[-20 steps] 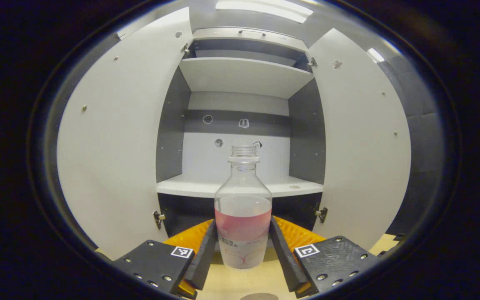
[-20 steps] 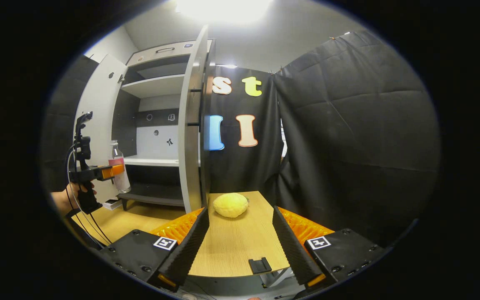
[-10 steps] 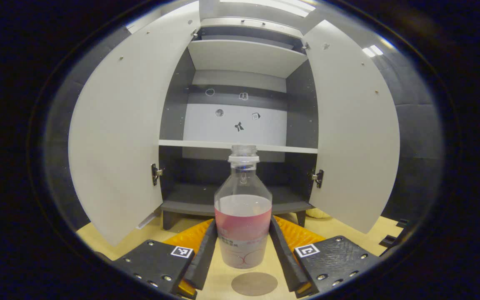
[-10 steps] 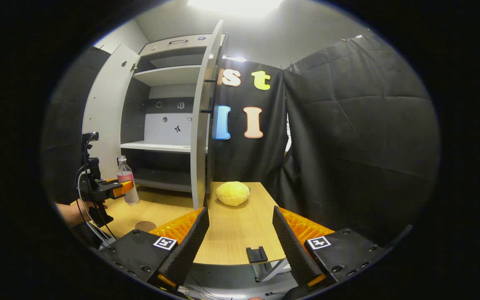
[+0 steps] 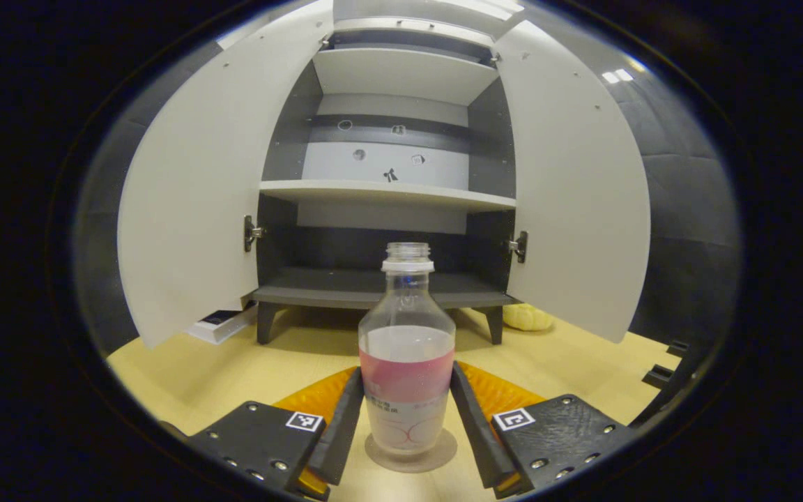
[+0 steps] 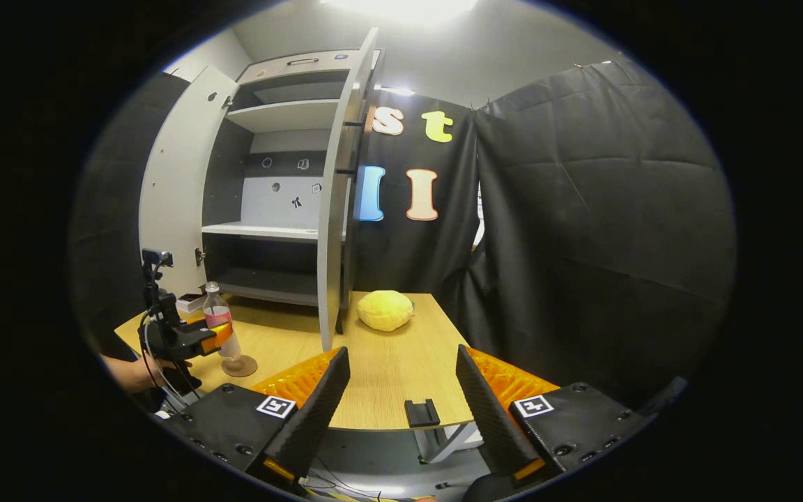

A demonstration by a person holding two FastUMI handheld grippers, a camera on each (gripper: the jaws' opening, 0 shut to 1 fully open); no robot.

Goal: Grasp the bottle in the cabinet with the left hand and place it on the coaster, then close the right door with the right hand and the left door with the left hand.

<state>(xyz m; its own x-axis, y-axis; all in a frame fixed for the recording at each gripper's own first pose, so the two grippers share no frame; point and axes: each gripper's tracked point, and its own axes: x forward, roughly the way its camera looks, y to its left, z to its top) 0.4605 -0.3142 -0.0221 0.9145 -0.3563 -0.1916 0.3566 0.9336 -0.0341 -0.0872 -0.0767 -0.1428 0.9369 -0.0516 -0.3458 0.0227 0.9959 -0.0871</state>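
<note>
Clear bottle point(image 5: 407, 362) stands upright on the coaster point(image 5: 443, 452), neck up, pinched by left gripper point(image 5: 407, 418).

- The bottle point(image 5: 407, 362) is clear, glossy plastic holding pink liquid, with a printed film label round its lower body.
- The coaster point(image 5: 443, 453) beneath it looks matt and smooth.
- The table point(image 6: 387, 383) has a pale wood-grain finish with a soft sheen.
- The cabinet point(image 5: 384, 279) doors are smooth matt panels on shiny metal hinges point(image 5: 251, 232).
- The booth wall point(image 6: 603, 230) is creased black cloth.
- The yellow lump point(image 6: 385, 310) has a dimpled, rough surface.
</note>
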